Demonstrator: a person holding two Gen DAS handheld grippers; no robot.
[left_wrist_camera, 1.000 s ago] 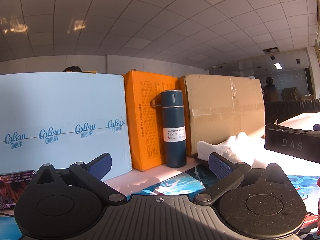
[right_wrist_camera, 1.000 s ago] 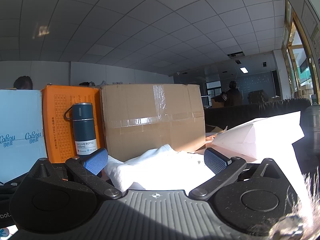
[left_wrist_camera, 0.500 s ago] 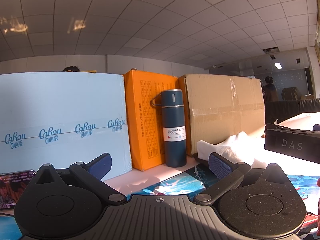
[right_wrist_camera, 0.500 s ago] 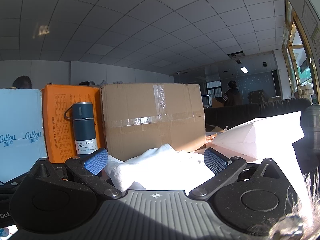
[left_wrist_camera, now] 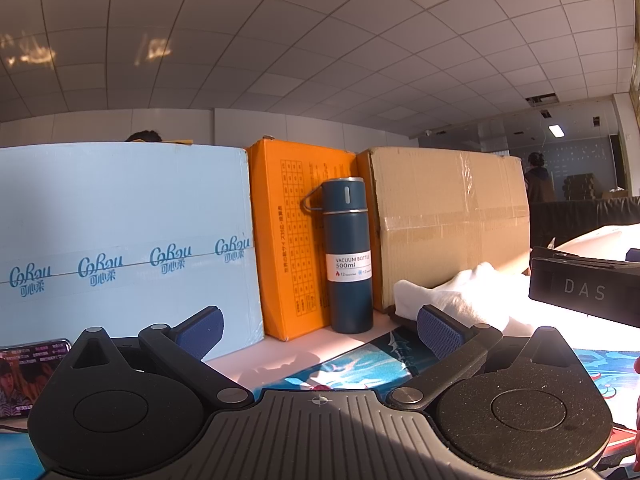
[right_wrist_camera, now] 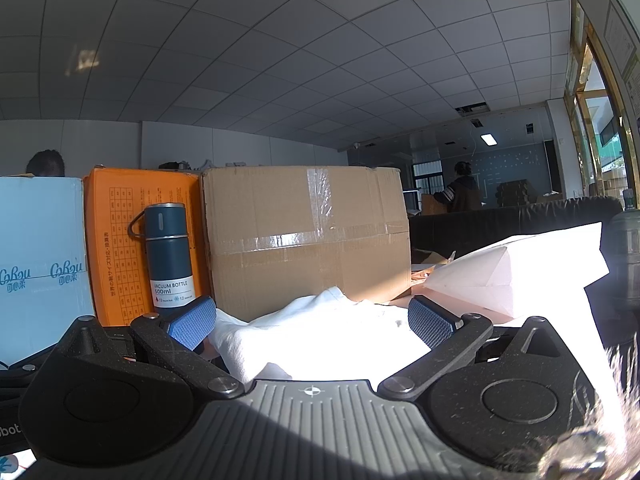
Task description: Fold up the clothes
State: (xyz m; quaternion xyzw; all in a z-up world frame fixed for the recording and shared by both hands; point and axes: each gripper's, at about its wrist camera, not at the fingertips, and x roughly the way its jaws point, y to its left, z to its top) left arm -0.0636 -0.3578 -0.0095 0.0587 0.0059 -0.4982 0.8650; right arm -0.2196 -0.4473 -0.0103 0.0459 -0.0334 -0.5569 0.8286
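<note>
A crumpled white garment lies on the table in bright sunlight, straight ahead of my right gripper, which is open with its blue pads wide apart and nothing held. In the left wrist view the same white garment sits to the right, behind the right pad. My left gripper is open too and holds nothing; it hovers low over a blue printed mat. The near part of the garment is hidden by the right gripper's body.
A light blue box, an orange box, a dark blue vacuum bottle and a taped cardboard box line the back. A black "DAS" device is at right, a phone at left, white folded paper at right.
</note>
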